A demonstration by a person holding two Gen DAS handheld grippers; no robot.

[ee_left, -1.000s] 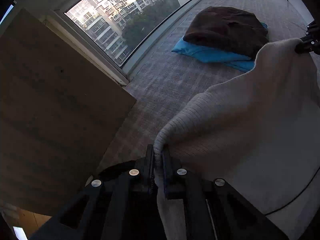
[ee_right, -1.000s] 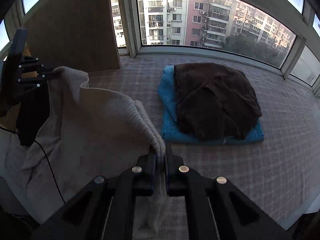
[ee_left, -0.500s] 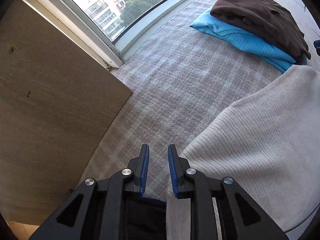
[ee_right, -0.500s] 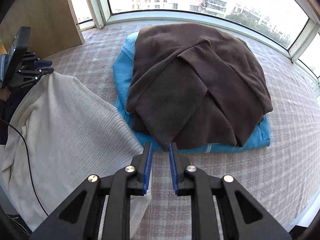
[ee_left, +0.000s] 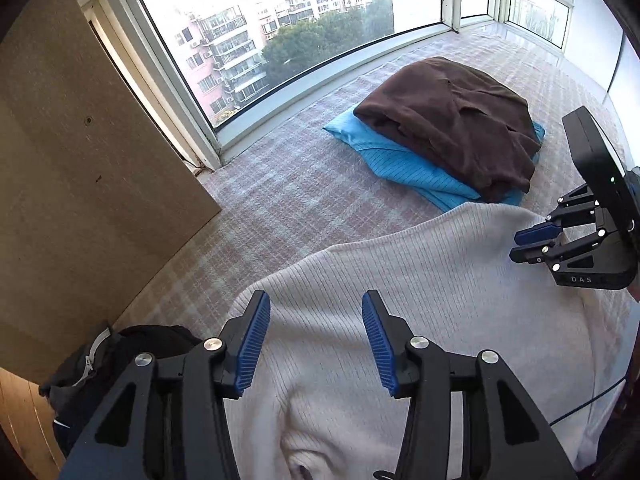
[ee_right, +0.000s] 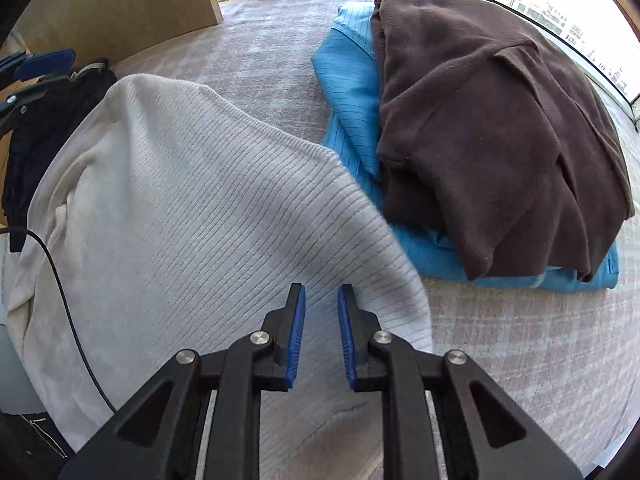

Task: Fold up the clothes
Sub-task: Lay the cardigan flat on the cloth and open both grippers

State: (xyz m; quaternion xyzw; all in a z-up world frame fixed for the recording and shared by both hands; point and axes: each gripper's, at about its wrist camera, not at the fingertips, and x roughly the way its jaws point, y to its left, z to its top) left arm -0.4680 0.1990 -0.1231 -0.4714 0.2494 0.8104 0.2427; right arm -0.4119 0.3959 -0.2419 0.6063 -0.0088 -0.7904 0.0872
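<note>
Left gripper (ee_left: pixel 316 336) jaws have just been opening, wide apart now w/ nothing between them, over the white ribbed sweater (ee_right: pixel 192 216). Right gripper (ee_right: pixel 321 332) jaws slightly apart, empty, above the sweater's near corner. Sweater lies spread on the checked mat (ee_left: pixel 288 184), its far edge touching the blue garment (ee_right: pixel 352 120) under the brown one (ee_right: pixel 492 120). Next fold, probably: pinch one edge w/ both, lift evenly, avoid the stack. Only left view shows windows & buildings; right view shows a black cable (ee_right: pixel 60 276).
</note>
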